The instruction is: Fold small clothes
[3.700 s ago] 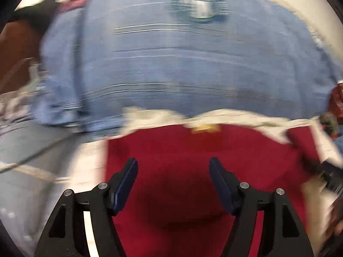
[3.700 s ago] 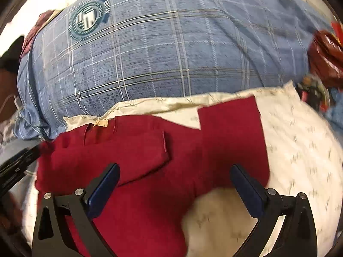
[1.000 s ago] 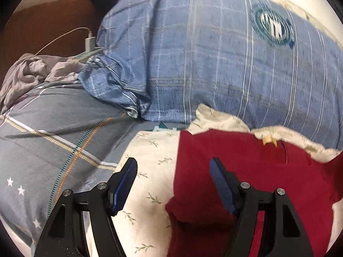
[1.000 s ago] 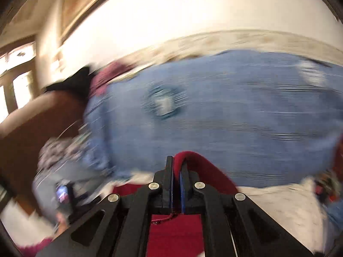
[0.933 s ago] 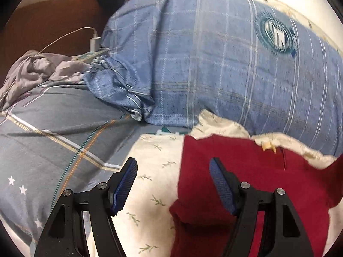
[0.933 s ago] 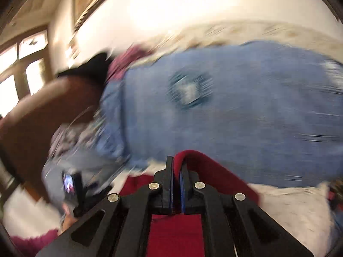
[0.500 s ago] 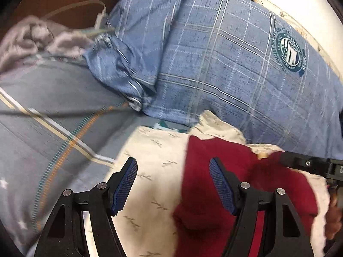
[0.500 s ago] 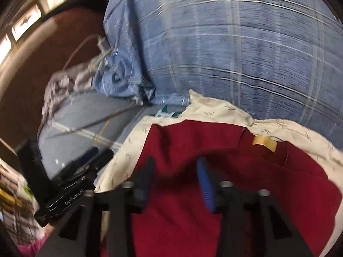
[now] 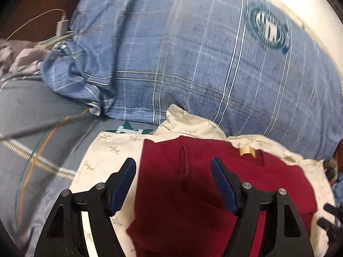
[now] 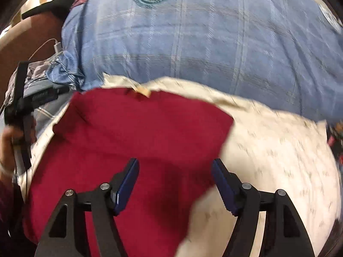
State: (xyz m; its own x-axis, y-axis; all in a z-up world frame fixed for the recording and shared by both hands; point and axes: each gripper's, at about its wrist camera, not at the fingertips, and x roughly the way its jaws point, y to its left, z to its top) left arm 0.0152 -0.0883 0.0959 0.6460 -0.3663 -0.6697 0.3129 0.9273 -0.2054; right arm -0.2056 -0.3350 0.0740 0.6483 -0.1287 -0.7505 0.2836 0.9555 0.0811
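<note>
Lying folded, dark red garment

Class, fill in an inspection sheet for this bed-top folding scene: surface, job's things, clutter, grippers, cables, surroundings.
Surface: cream leaf-print cloth spread on a grey striped bedsheet.
Job's things: red garment lying on the cloth, tan neck label showing.
Clutter: blue plaid duvet bunched behind; crumpled grey fabric.
Grippers: left gripper open over the garment; right gripper opening, jaws clear of the garment.
Cables: white charger cable with plug.
Surroundings: brown headboard.
</note>
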